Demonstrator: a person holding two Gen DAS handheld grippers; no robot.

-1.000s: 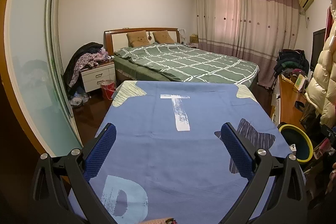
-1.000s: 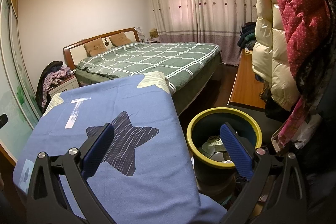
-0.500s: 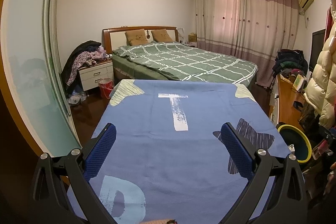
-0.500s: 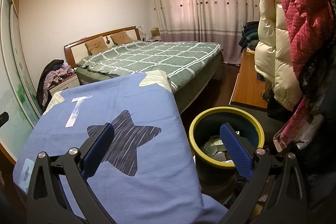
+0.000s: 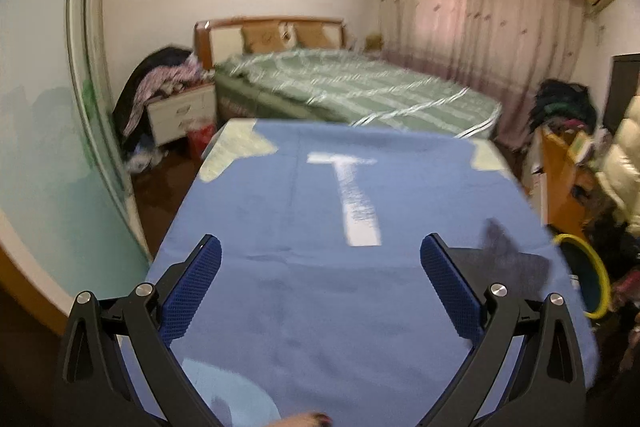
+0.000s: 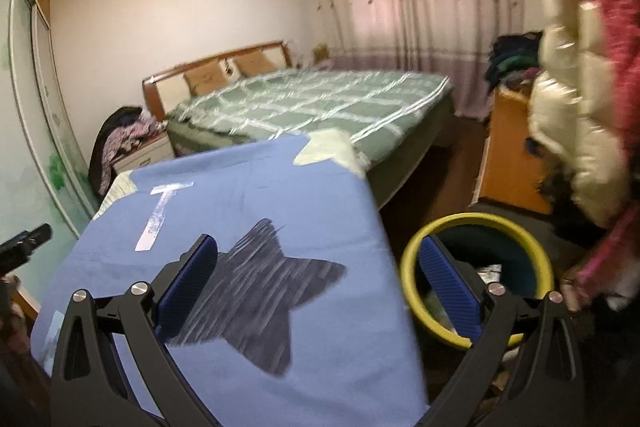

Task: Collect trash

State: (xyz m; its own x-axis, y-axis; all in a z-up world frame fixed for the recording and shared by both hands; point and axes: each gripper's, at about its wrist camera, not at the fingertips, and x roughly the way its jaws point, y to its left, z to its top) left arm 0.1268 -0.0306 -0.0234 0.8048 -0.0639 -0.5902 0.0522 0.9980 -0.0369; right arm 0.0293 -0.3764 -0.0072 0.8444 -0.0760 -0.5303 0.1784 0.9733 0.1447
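L gripper point(image 5: 320, 283) hangs level over the blue cloth point(image 5: 320, 227), fingers spread wide w/ nothing between them, aimed down the length of the cloth toward the green bed point(image 5: 352, 95). R gripper point(image 6: 318, 285) likewise spread wide and empty, tilted a bit; its left finger sits over the dark star print point(image 6: 272, 279), its right finger in front of the yellow-rimmed bin point(image 6: 472, 223). Bin stands on the floor just beside the cloth's right edge; bits of trash point(image 6: 436, 303) show inside, blurred, can't tell what kind. Cloth top is bare apart from its prints. Its right edge drops off next to the bin; left edge runs near the sliding glass door point(image 5: 44, 131). Open dark floor between cloth, bed and wooden desk point(image 6: 508, 155). Hanging puffy coats point(image 6: 576, 99) crowd the right side above the bin. Both views motion-blurred.
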